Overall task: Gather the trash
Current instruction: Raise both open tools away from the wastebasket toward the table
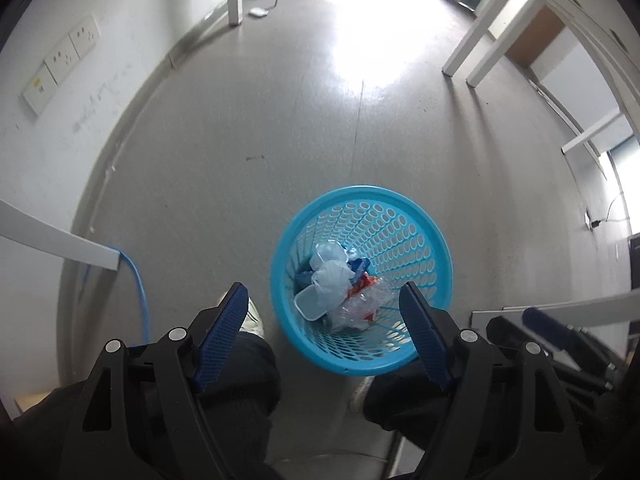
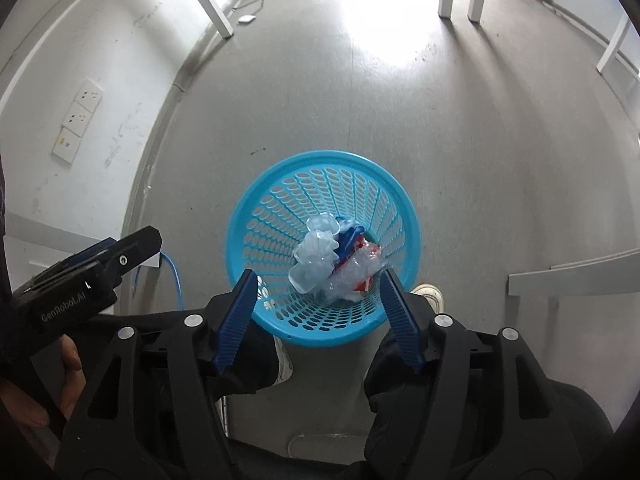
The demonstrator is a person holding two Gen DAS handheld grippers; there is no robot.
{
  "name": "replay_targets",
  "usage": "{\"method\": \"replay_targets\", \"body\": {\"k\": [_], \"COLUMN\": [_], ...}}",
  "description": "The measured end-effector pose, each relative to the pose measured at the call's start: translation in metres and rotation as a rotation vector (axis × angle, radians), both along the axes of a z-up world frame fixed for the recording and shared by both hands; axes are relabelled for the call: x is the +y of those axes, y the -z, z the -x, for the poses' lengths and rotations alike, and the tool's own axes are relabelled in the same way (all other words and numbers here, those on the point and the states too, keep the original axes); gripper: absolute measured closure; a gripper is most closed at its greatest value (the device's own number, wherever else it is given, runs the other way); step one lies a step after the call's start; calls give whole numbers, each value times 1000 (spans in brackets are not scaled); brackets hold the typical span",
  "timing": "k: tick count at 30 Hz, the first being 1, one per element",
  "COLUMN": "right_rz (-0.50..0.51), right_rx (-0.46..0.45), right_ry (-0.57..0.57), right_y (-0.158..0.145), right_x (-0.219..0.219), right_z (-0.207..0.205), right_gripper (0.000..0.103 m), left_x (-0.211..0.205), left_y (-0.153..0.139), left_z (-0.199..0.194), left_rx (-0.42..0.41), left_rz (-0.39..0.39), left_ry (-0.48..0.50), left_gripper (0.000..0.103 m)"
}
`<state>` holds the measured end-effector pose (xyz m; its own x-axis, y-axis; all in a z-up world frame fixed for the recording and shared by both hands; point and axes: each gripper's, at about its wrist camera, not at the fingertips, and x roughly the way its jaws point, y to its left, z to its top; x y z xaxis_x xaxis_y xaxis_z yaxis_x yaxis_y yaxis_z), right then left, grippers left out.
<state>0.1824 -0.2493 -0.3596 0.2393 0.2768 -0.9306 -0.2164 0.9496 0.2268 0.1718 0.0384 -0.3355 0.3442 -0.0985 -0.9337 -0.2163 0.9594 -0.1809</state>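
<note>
Both claws empty over the bin

Now both my claws hang above the blue bin [image 2: 322, 248], pointing steeply down at the floor [image 2: 460, 152], and neither holds anything. On my right claw [image 2: 318, 294] the blue pads stand apart with only air and the bin's near rim between them. My left claw [image 1: 324, 308] is spread wider, also bare; from the right view I see it side-on at the left edge [image 2: 86, 270], well clear of the bin.

The trash [image 2: 338, 262] lies at the bottom of the bin: crumpled clear plastic, a pale lid or tub, and scraps of red and blue wrapper, piled slightly toward the near side. Nothing hangs over the rim, and the floor around the bin looks bare of litter. My shoes and dark trouser legs stand just on the near side of it.

I judge a drop has been made and this step is done. Whether more trash waits elsewhere I cannot tell; no desk top shows in either view, only white desk legs [image 2: 208, 0] at the far side. My next move calls for turning away from the bin to look, claws kept apart.
</note>
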Motion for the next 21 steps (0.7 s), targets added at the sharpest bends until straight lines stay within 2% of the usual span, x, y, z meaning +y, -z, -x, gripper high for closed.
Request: {"method": "replay_targets", "body": {"k": [3, 7, 10, 21], "right_rz": [-3, -32, -36, -63], "right_rx": [-27, -41, -88, -201], "right_ry": [-42, -36, -38, -74], "right_y": [-14, -34, -55, -113], "right_x": [2, -9, -14, -31], "right_z": [15, 38, 59, 118], "right_gripper": [39, 37, 32, 30], "left_x": [-2, 0, -1, -16], "left_y": [-17, -35, -50, -102], "left_z": [16, 44, 61, 118], "left_rx": [-58, -99, -132, -253], "left_rz": [-6, 10, 7, -30], "left_ry": [24, 29, 31, 98], "left_gripper": [26, 26, 26, 23]}}
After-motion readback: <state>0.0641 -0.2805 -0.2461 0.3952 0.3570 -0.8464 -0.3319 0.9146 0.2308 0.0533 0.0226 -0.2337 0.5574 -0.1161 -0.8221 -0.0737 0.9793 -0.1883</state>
